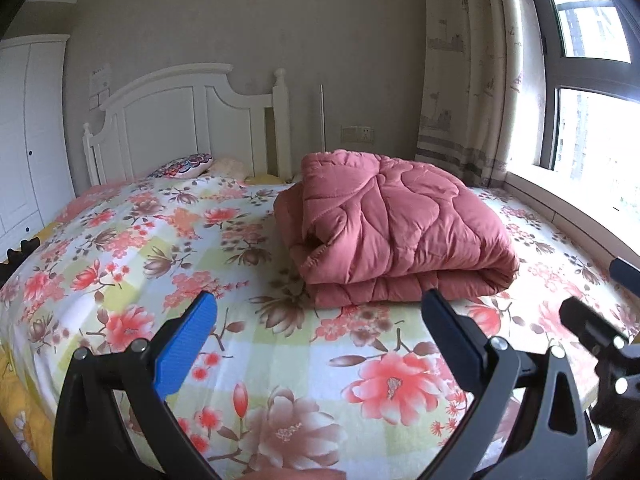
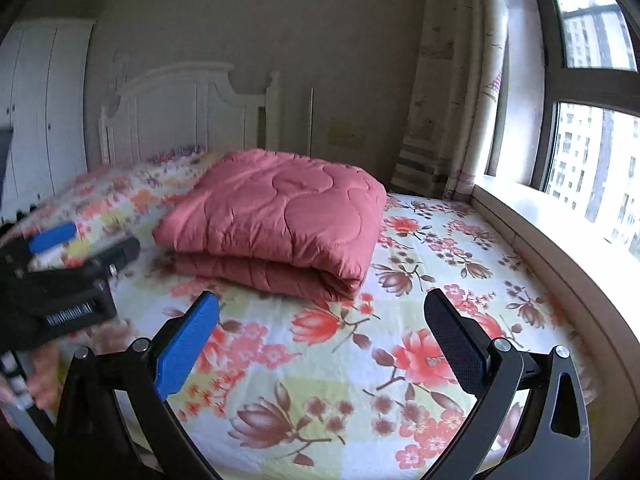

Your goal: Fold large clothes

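On the flowered bed (image 1: 120,248), the folded pink quilt (image 1: 396,224) lies toward the window side, short of the headboard (image 1: 180,120). Both the left tongs (image 1: 320,332) and right tongs (image 2: 320,332) hover before the quilt, spread wide, gripping nothing.

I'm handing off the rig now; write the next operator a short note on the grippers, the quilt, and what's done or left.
Left gripper: open, empty, above the bedsheet, short of the quilt.
Right gripper: open, empty, also over the sheet on the near side.
Quilt: pink, folded into a thick stack on the bed, towards the window. No fingers touch it.
Done: quilt looks folded, fold edge facing the grippers.
Left: check that the loose left-hand layers are tidy; square them if needed.
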